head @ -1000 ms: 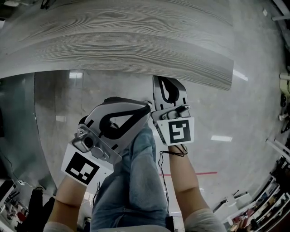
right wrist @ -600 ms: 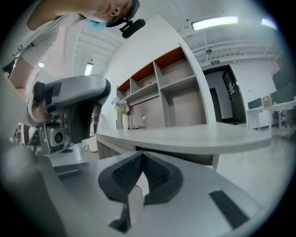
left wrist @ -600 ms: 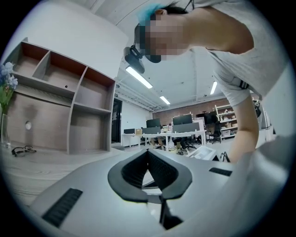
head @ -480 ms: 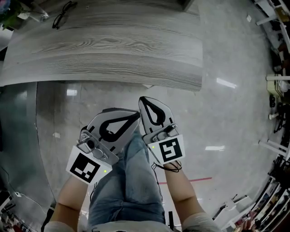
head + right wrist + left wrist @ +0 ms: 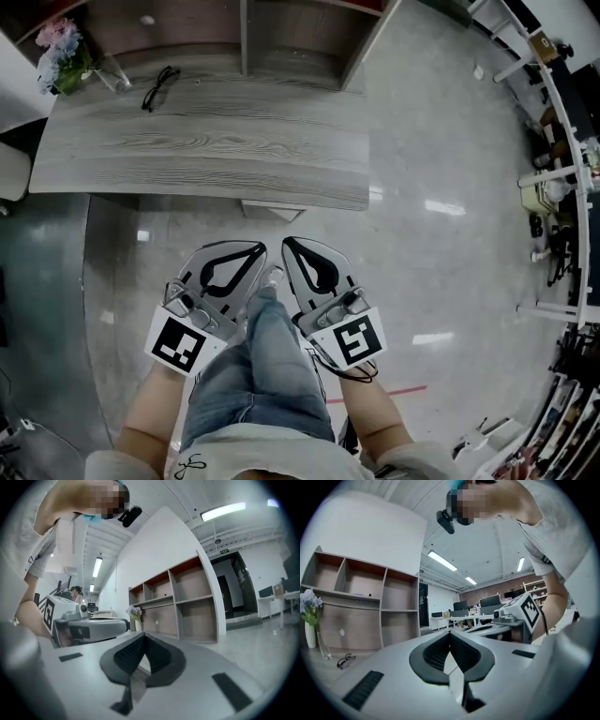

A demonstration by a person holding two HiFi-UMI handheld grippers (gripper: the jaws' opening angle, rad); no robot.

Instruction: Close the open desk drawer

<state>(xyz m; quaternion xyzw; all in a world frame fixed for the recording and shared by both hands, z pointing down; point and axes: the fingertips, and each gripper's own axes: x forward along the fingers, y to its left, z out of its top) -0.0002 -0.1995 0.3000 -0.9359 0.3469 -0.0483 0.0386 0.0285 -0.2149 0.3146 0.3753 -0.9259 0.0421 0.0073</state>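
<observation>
Approach step, I judge: left gripper point(image 5: 259, 247) and right gripper point(image 5: 288, 243) hover clenched, empty, apart from the desk point(image 5: 206, 150). What looks like the drawer point(image 5: 272, 211), jutting under the desk's front edge, needs pushing in.

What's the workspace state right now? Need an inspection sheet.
Surface: grey wooden desk, mostly bare.
Job's things: drawer front peeks out under the desk edge; open or shut, cannot tell.
Clutter: glasses, flower vase.
Tools: left tool and right tool shut, empty, short of the desk.
Cables: black cord at the right tool.
Surroundings: shelf unit behind the desk, glossy floor.
</observation>
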